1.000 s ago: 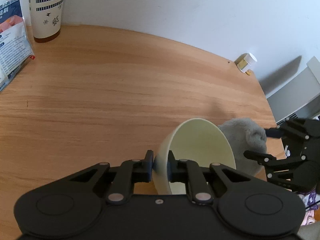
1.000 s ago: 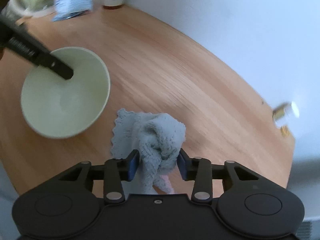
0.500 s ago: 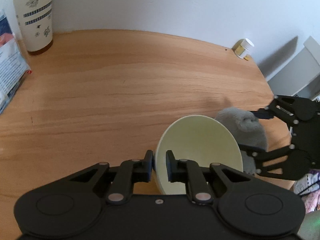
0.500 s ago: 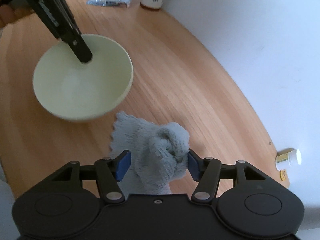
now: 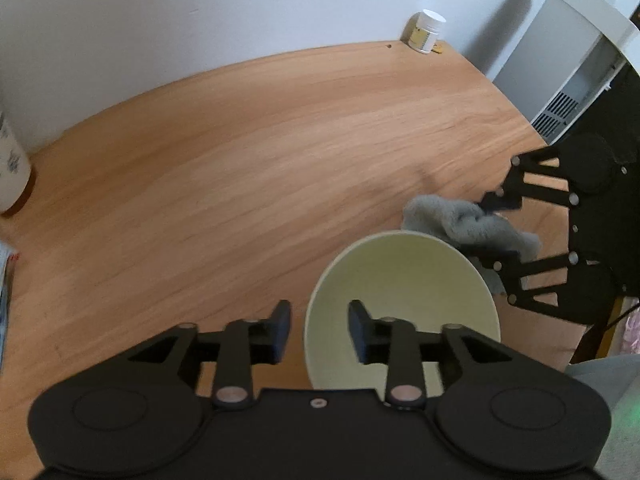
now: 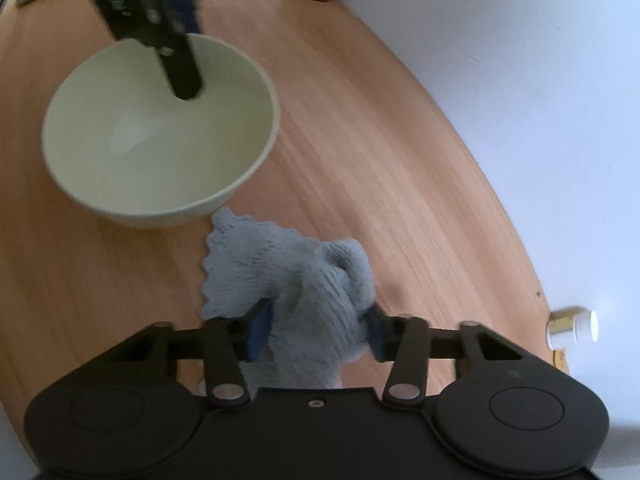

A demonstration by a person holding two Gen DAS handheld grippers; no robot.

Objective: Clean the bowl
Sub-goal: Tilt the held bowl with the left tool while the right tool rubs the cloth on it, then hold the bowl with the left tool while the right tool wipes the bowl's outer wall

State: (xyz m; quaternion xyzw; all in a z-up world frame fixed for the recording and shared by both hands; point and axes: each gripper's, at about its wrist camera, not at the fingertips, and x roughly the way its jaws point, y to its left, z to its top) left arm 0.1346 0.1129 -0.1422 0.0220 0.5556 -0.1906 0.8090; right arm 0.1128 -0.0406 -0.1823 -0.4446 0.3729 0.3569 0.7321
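Right now my left tool [image 5: 319, 322] is opening, its fingers straddling the near rim of the pale green bowl [image 5: 404, 280] without pressing it. That bowl sits on the wooden surface [image 5: 240, 152], just beside the grey cloth [image 6: 308, 300]. My right tool [image 6: 318, 326] is closing, its blue pads squeezing the bunched cloth between them. A small white-capped bottle [image 5: 426, 30] stands by the wall

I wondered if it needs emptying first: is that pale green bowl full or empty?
Empty. The right wrist view looks into the bowl and shows only a bare, pale inside with a light glint; no food or liquid shows. It stands upright on the wooden table.
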